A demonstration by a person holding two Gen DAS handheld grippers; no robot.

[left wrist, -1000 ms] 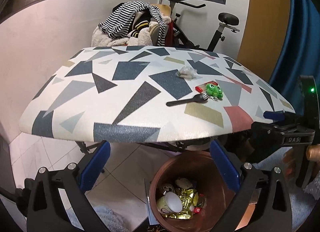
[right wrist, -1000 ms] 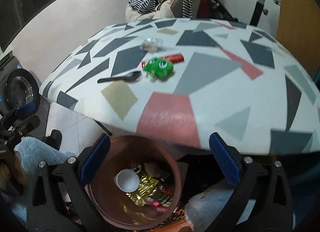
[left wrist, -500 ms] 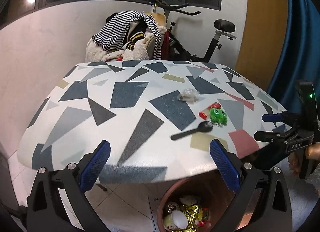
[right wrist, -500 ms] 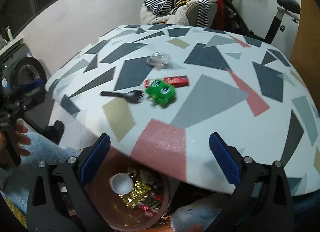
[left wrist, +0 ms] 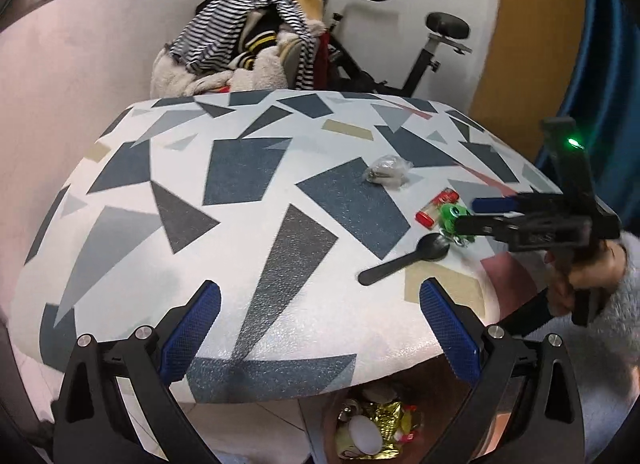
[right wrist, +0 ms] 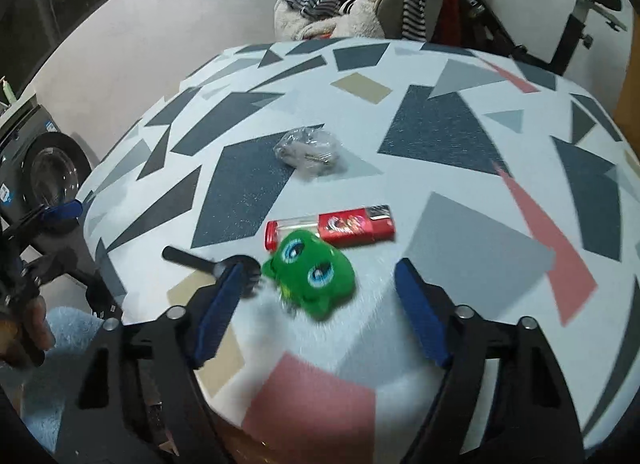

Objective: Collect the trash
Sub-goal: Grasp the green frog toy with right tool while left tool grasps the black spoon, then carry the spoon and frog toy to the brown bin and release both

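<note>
Right wrist view: my right hand-held gripper (right wrist: 320, 304) is closing around the green frog toy (right wrist: 314, 274), pads not yet pressing.

Both hand-held grippers have come in from over the bin (left wrist: 372, 424) to above the desk (right wrist: 460, 224). Just beyond the toy lie a red lighter (right wrist: 344, 226), black spoon (right wrist: 208, 260) left, crumpled wrapper (right wrist: 308, 152) farther. My left hand-held gripper (left wrist: 320, 328) hangs spread wide, empty.

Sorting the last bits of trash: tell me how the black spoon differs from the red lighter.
The black spoon is dark all over; the red lighter has a clear end. The spoon lies nearer the table edge, its bowl behind a right gripper finger; the lighter sits farther in, fully visible. Both lie flat beside the green frog toy.
</note>
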